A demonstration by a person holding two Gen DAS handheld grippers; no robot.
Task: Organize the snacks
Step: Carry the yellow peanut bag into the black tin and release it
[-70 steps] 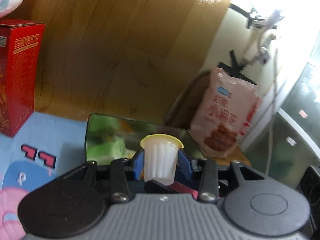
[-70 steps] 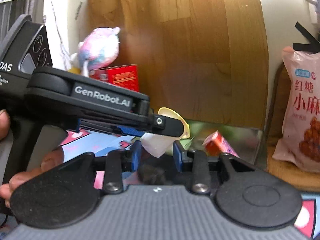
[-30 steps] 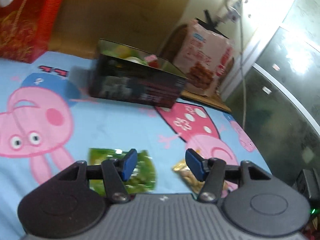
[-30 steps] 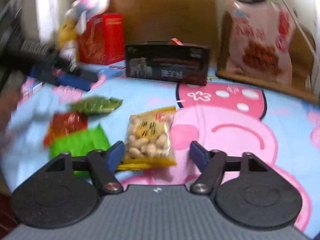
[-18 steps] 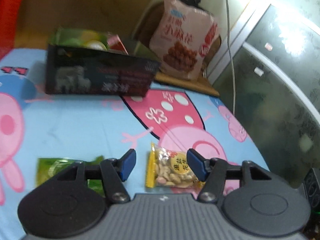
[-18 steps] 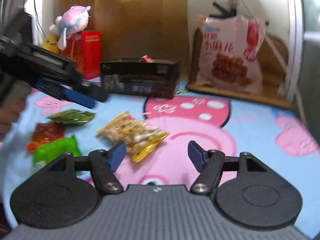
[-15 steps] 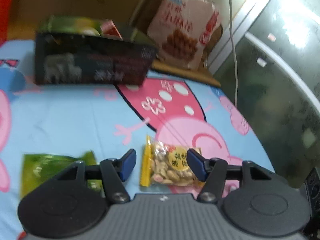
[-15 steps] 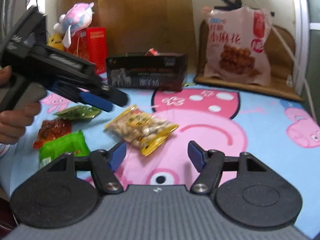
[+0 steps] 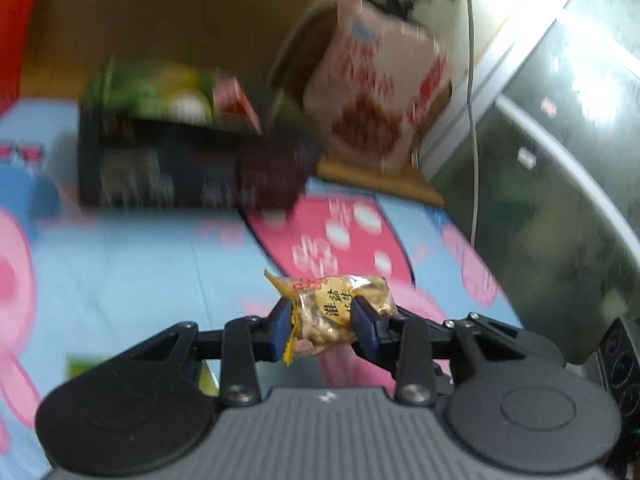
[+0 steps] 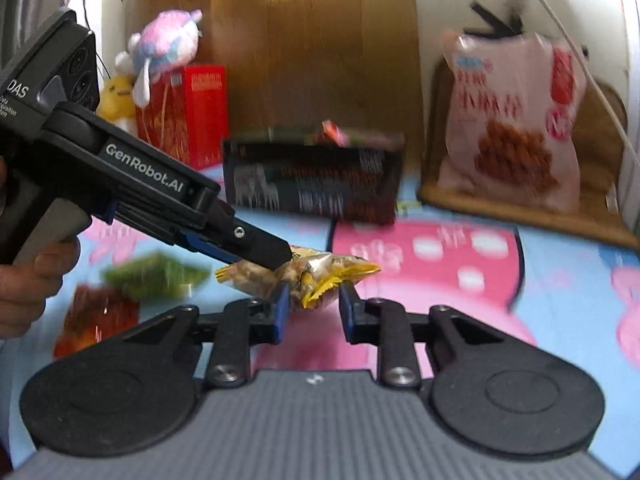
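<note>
My left gripper [image 9: 322, 322] is shut on a yellow peanut packet [image 9: 332, 312] and holds it above the cartoon cloth. In the right wrist view the left gripper [image 10: 276, 254] comes in from the left, gripping that packet [image 10: 308, 274]. My right gripper [image 10: 310, 308] sits just below the packet's yellow end; its fingers [image 10: 280, 304] are narrowed around it, and contact is unclear. The black snack box [image 9: 188, 164] stands at the back with snacks inside and also shows in the right wrist view [image 10: 316, 184].
A green packet [image 10: 154, 274] and a red packet [image 10: 98, 318] lie on the cloth at left. A red carton [image 10: 188, 112] with plush toys [image 10: 168, 48] stands behind. A large pink snack bag [image 10: 516, 124] leans at the back right on a wooden board [image 10: 520, 212].
My left gripper closed on the peanut packet and lifted it off the cloth. My right gripper narrowed and moved up under the packet.
</note>
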